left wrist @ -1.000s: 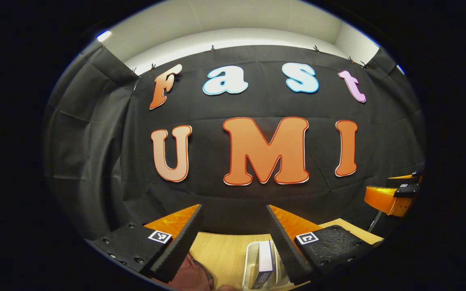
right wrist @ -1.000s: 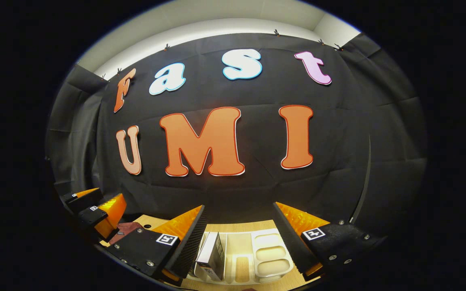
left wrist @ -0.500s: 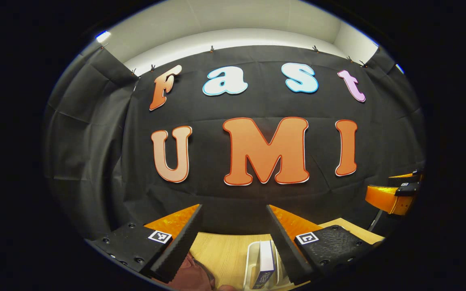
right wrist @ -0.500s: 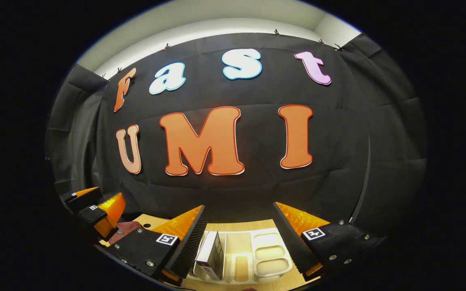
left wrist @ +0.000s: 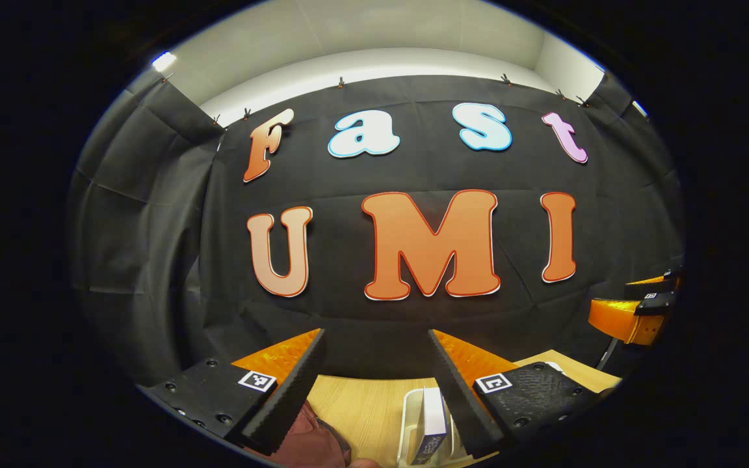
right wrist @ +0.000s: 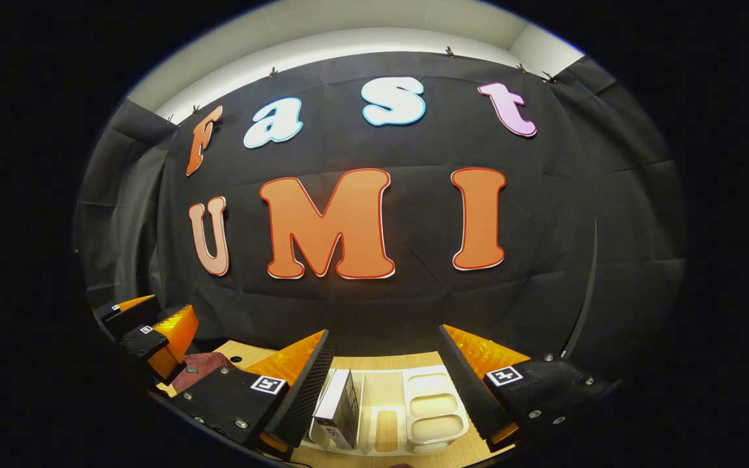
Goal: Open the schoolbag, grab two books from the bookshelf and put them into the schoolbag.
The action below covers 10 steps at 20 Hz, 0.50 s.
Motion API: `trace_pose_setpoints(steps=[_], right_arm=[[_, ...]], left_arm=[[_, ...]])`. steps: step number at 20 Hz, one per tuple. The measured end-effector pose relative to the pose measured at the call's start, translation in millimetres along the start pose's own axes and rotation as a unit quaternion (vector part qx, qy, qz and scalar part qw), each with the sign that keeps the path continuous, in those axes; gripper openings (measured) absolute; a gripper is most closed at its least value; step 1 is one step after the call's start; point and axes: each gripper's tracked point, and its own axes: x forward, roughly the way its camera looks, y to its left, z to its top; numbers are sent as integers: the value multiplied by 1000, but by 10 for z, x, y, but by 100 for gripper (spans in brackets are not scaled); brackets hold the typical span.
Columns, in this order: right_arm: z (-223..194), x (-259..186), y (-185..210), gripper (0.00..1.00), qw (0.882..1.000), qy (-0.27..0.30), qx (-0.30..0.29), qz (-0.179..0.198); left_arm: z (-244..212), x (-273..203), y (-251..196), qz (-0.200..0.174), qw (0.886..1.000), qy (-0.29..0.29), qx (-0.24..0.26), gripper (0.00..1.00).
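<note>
Left gripper (left wrist: 374, 354) is hanging wide open above the wooden table (left wrist: 365, 406), gripping nothing; the dark red schoolbag (left wrist: 306, 442) is lying below its left finger, a book (left wrist: 433, 426) standing in the white rack (left wrist: 410, 416) beside its right finger; right gripper (right wrist: 384, 351) is also gaping wide and empty over the rack (right wrist: 436, 406), with a book (right wrist: 339, 409) leaning just inside its left finger; the schoolbag (right wrist: 196, 374) is showing further left, under the other gripper (right wrist: 147, 331).

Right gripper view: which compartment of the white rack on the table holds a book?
The leftmost one: a book stands tilted in it. The other compartments of the rack hold no book.
</note>
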Motion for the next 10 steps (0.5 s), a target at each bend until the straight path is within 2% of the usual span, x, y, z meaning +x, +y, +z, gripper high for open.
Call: trace_pose_setpoints(steps=[5, 10], right_arm=[[-74, 35, -18, 96, 1000, 7, -4, 6], [-168, 90, -58, 96, 1000, 16, -1, 7]], left_arm=[[-69, -88, 172, 23, 999, -8, 31, 96], [-320, -136, 267, 24, 997, 10, 73, 96]])
